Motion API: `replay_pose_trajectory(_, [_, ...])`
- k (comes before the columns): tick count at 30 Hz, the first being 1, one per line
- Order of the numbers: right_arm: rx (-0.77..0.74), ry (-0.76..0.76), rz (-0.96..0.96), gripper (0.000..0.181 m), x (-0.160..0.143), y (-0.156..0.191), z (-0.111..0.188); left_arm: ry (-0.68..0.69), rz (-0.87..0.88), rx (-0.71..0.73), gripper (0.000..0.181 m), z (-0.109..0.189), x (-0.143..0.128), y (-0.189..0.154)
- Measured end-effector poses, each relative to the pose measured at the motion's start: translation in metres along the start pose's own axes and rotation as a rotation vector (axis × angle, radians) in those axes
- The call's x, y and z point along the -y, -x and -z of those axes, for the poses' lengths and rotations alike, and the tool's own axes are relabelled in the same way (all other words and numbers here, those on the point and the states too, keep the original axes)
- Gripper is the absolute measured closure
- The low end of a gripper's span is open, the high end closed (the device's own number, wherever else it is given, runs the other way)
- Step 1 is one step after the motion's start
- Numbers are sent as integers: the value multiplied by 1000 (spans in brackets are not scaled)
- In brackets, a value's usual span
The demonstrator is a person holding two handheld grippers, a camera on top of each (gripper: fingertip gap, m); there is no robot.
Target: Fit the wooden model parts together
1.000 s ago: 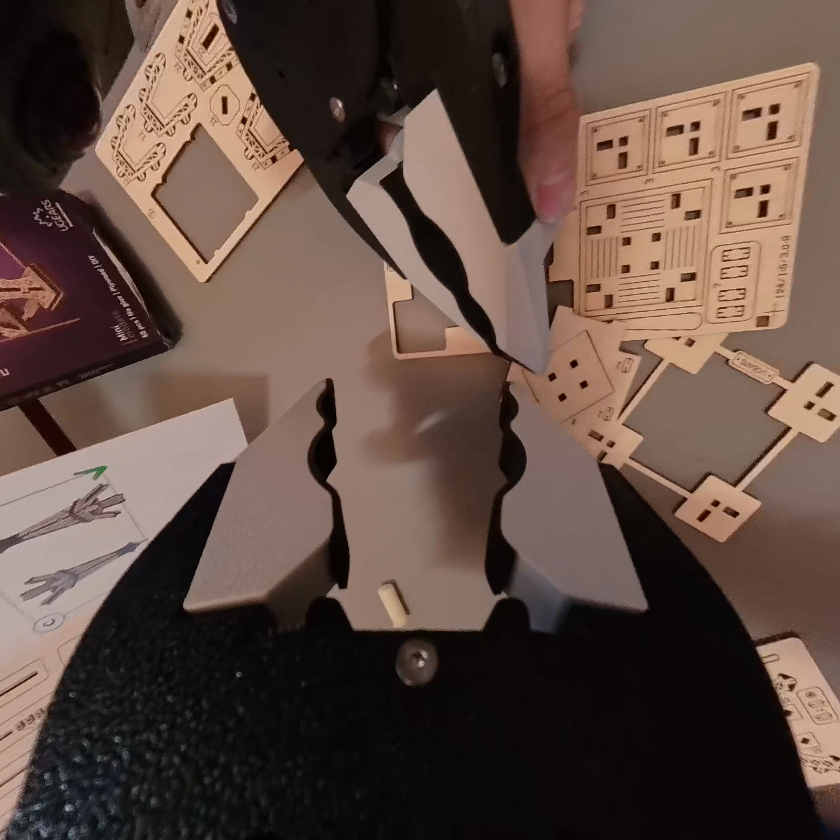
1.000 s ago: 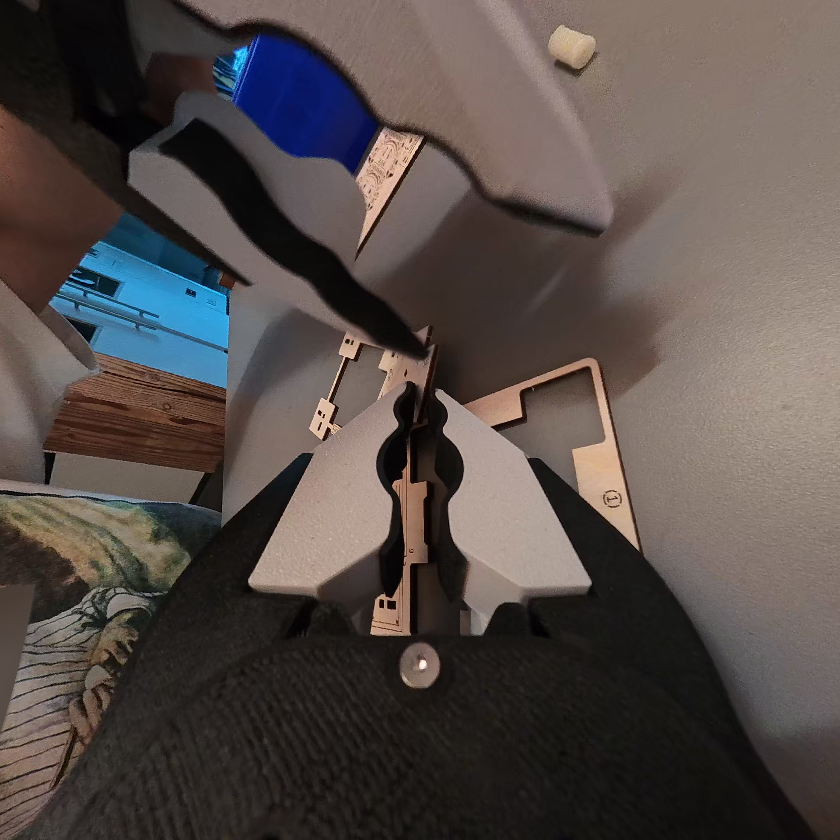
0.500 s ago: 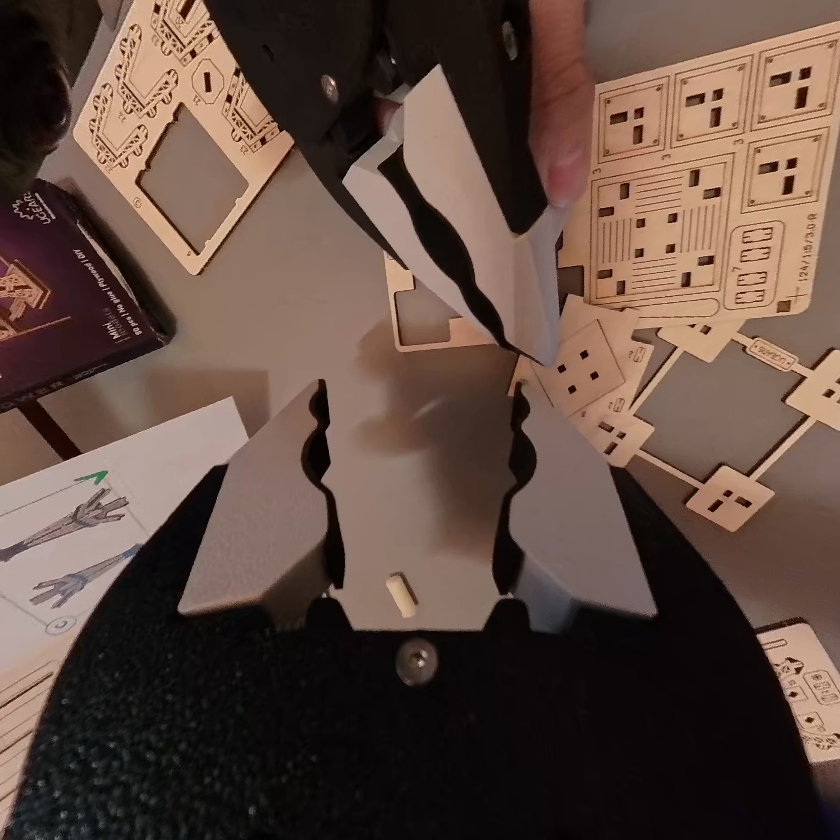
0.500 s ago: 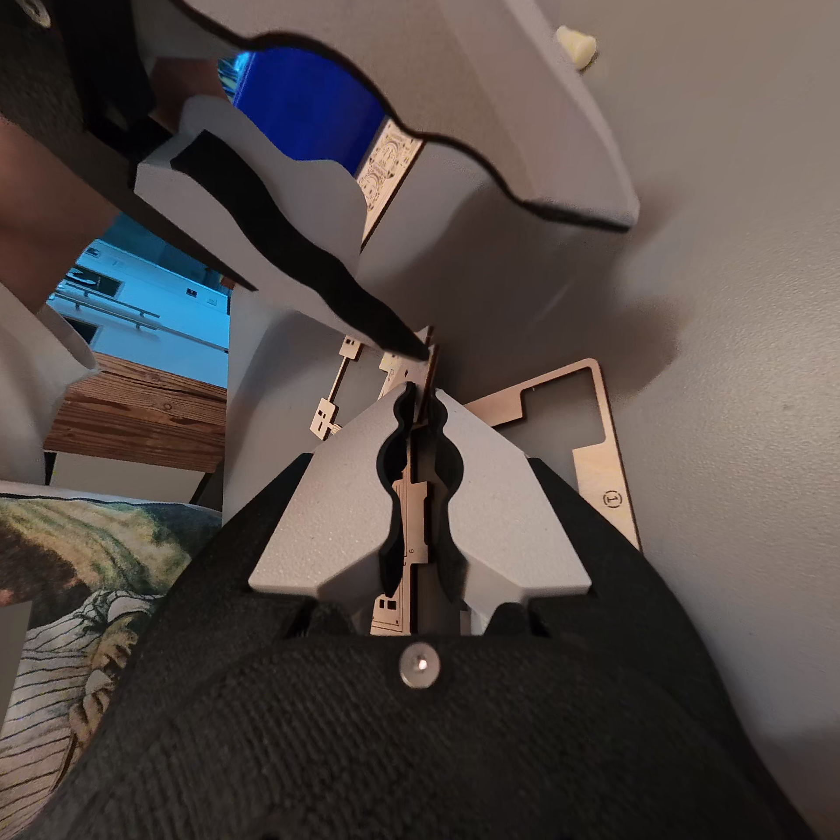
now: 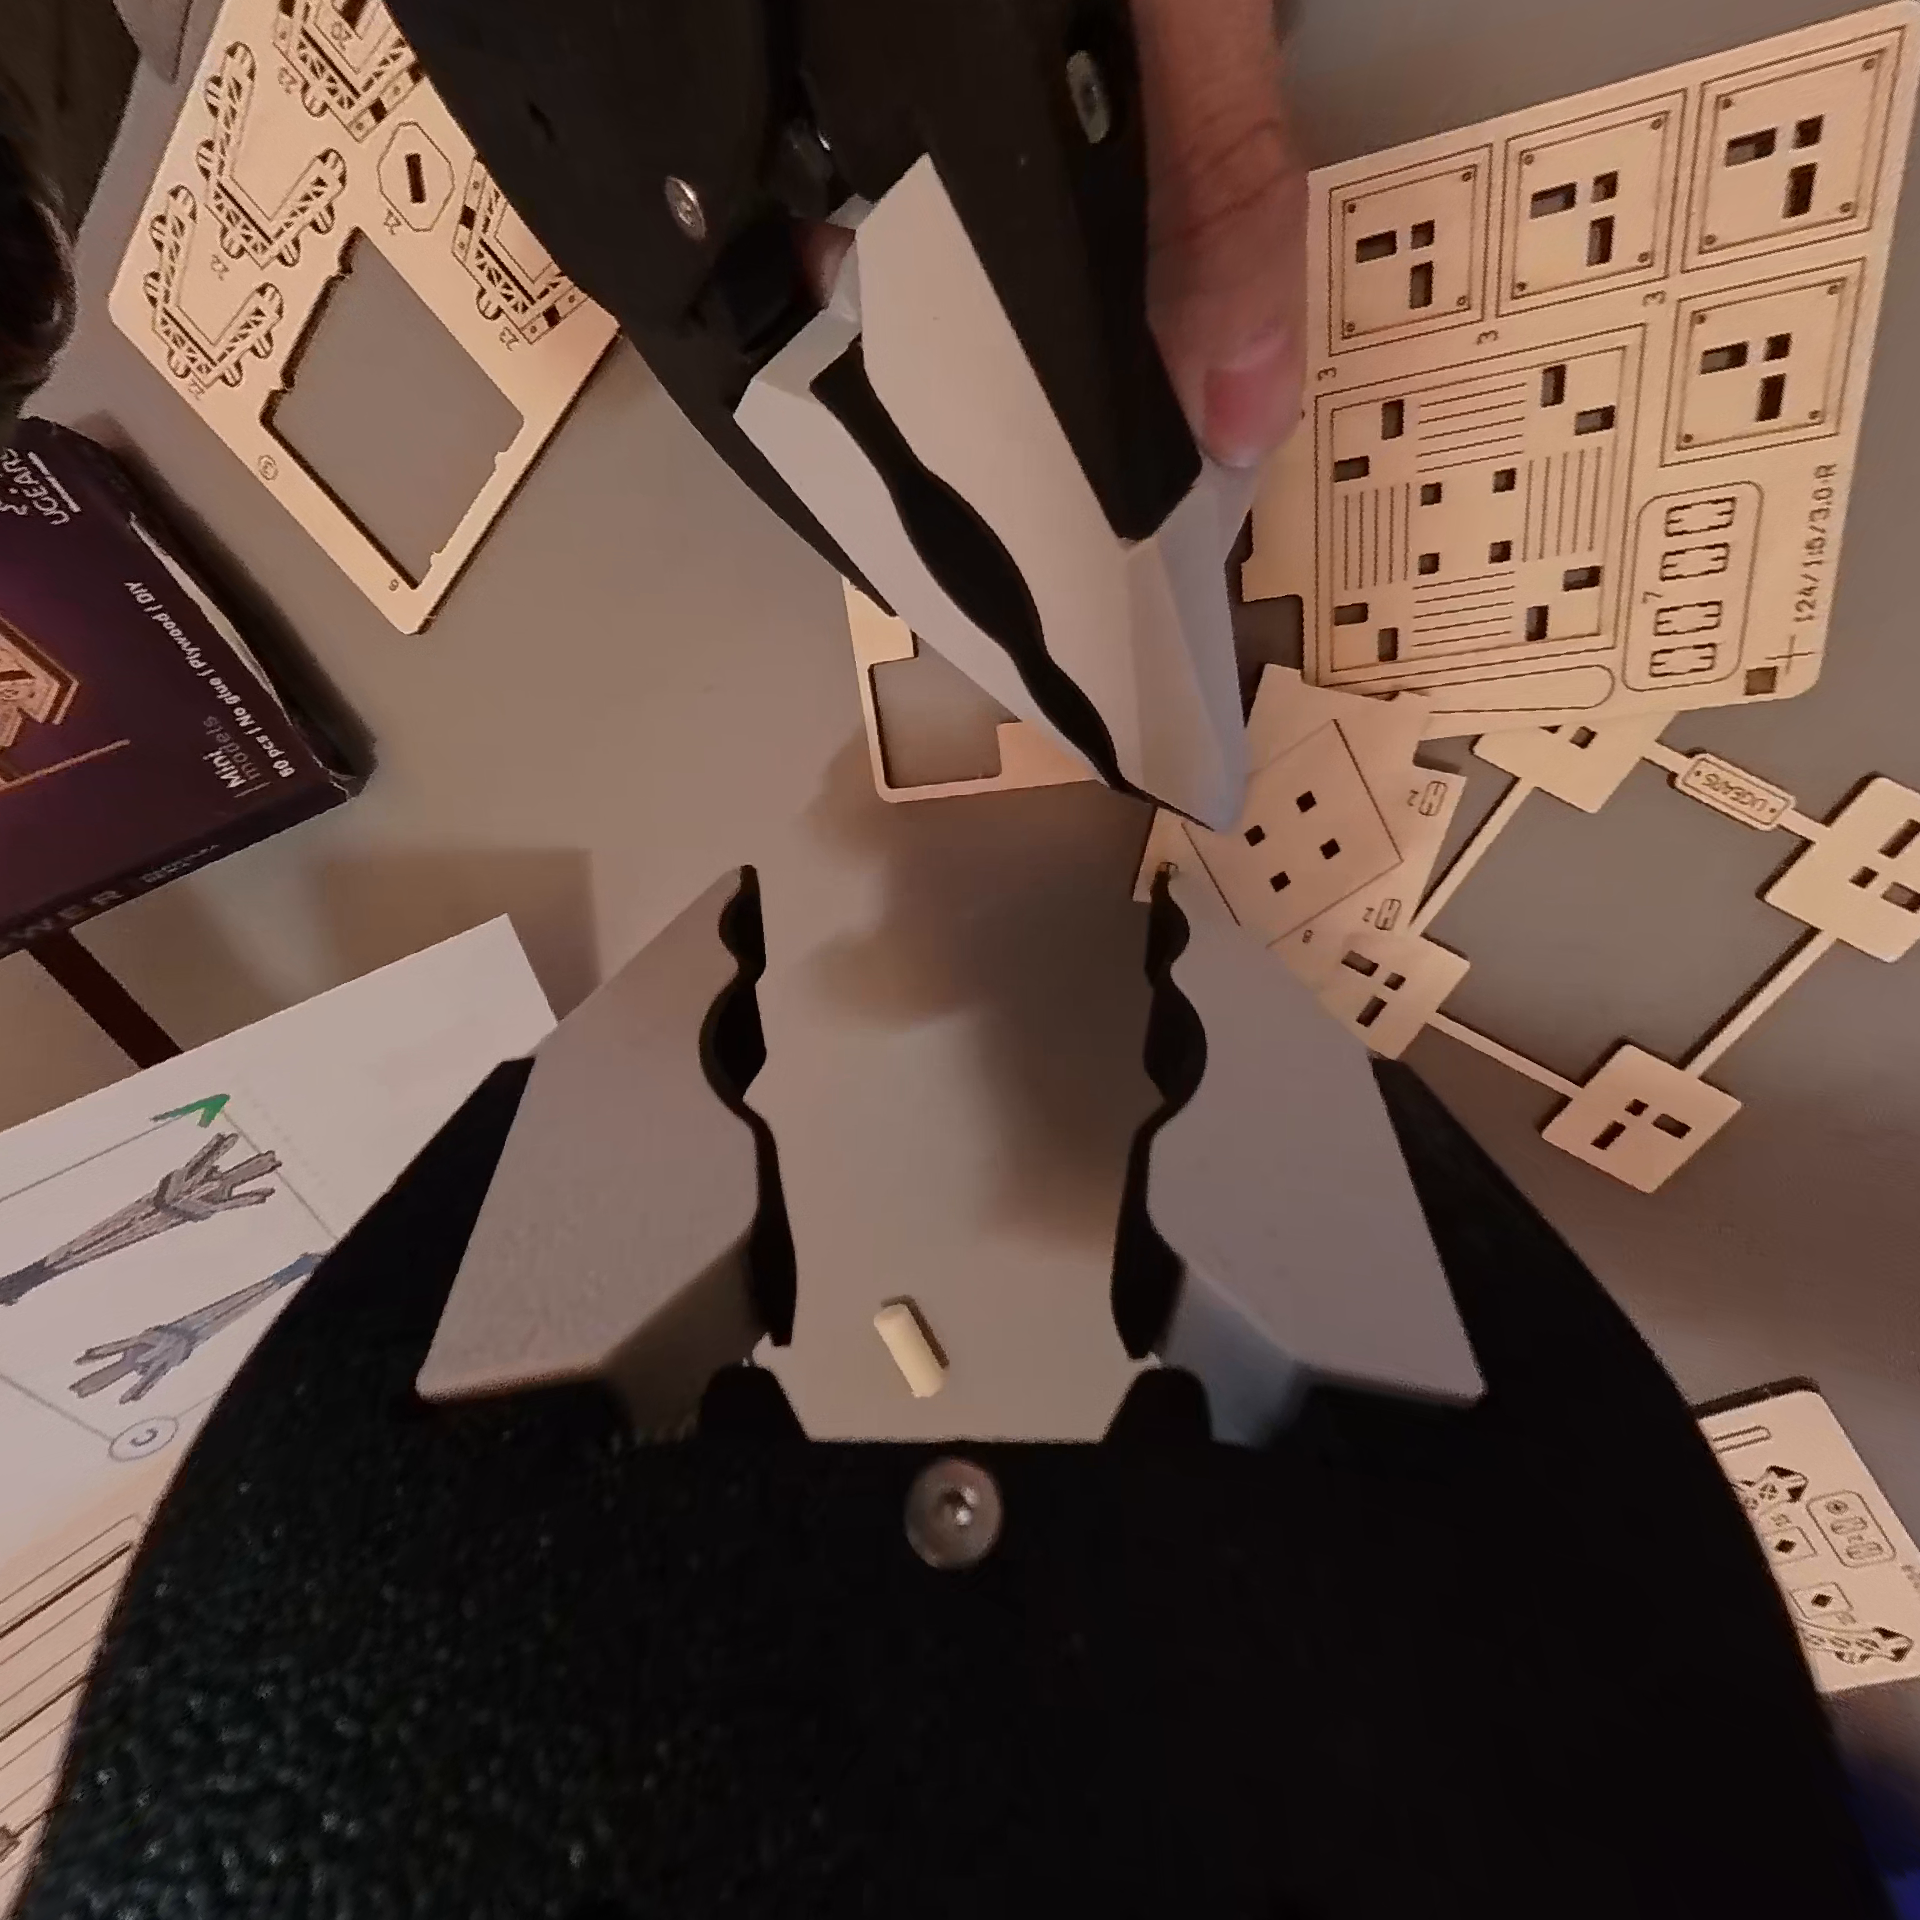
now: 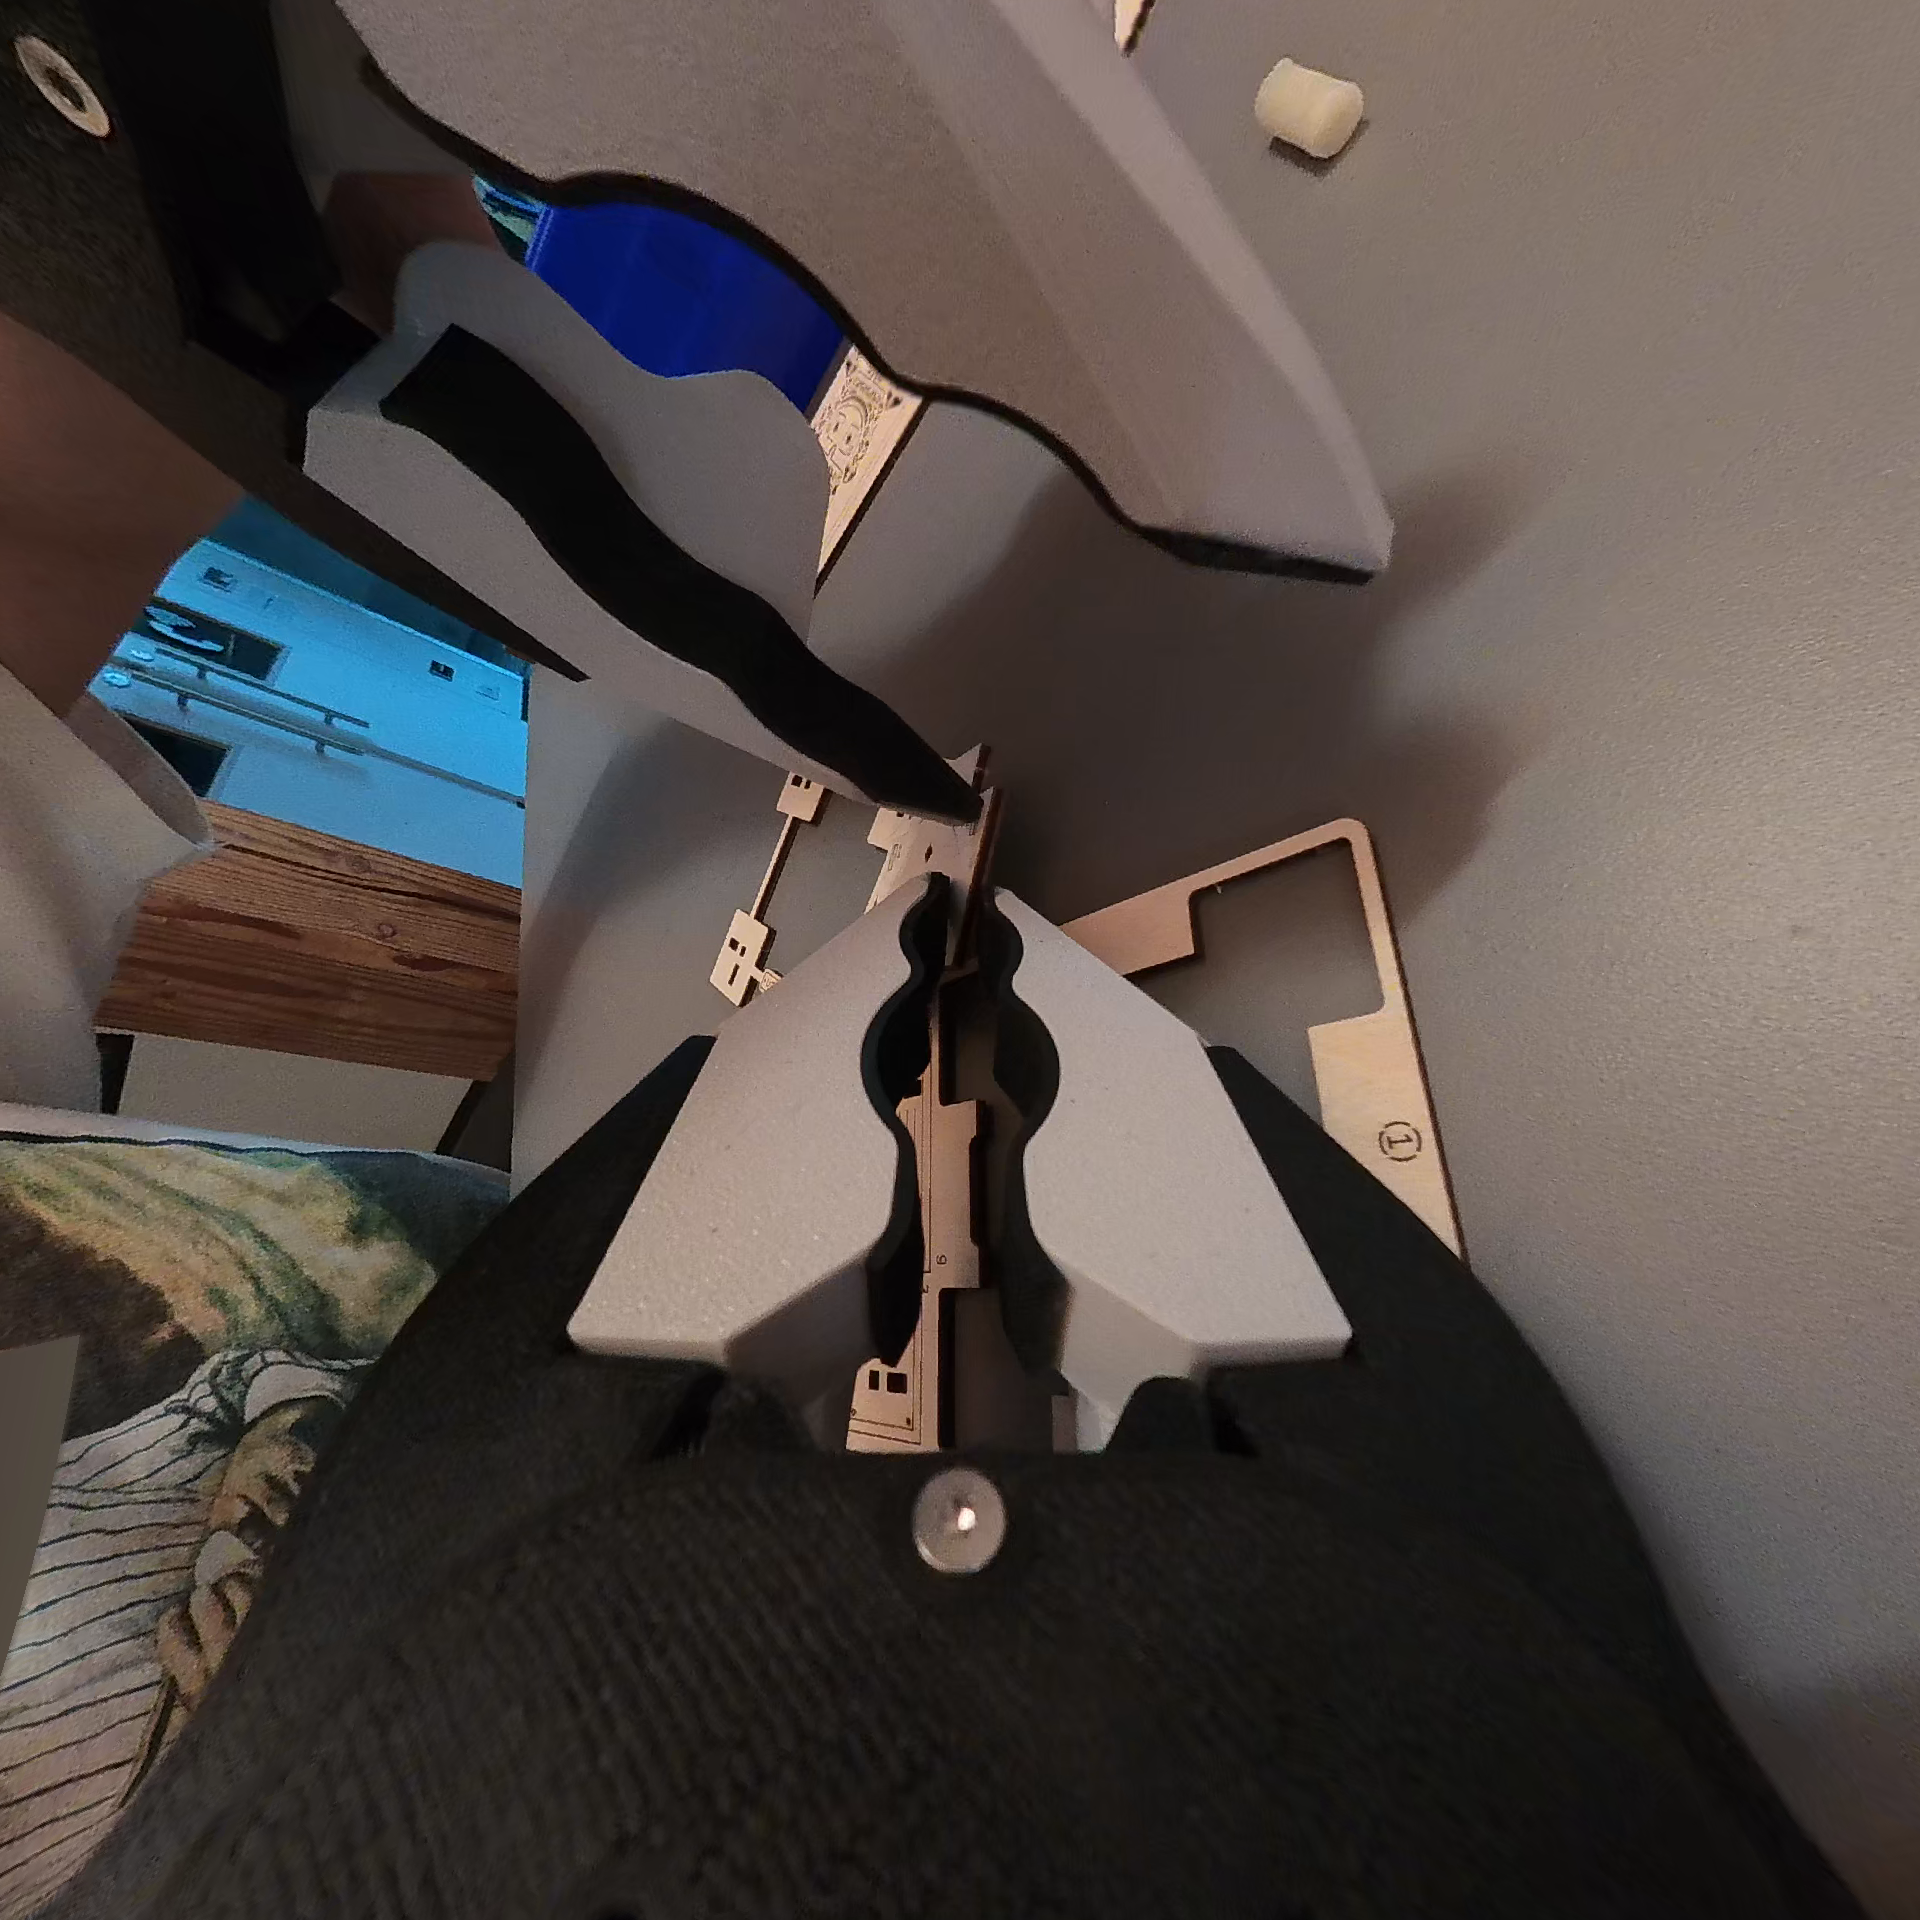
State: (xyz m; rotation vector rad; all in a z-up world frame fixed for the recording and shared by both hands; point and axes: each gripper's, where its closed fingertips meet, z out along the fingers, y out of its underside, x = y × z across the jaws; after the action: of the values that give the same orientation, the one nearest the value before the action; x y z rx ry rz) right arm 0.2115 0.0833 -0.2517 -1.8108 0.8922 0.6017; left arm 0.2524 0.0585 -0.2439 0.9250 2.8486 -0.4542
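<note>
Pinching my thin pale laser-cut wooden strip [image 6: 951, 1226] in the right hand-held gripper [image 6: 966, 894]; left hand-held gripper [image 5: 951, 894] gapes empty, so I'd line up slowly before squeezing.

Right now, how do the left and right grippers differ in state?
The left gripper is open with nothing between its fingers; the right gripper is shut on a thin wooden part. The left's fingers frame bare table and a small white peg; the right's tips point down at loose wooden pieces. Both have grey fingers with wavy black pads.
</note>
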Motion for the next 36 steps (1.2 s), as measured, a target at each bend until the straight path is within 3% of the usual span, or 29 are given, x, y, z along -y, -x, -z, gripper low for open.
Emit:
replay_pose_trajectory(11, [-8,4,0,177,0,-1,0,54,-71,1,103,-6,1,4])
replay_pose_trajectory(36, [-16,21,0,177,-3,-2,-1,11,-38,-125,122,-16,1,-9])
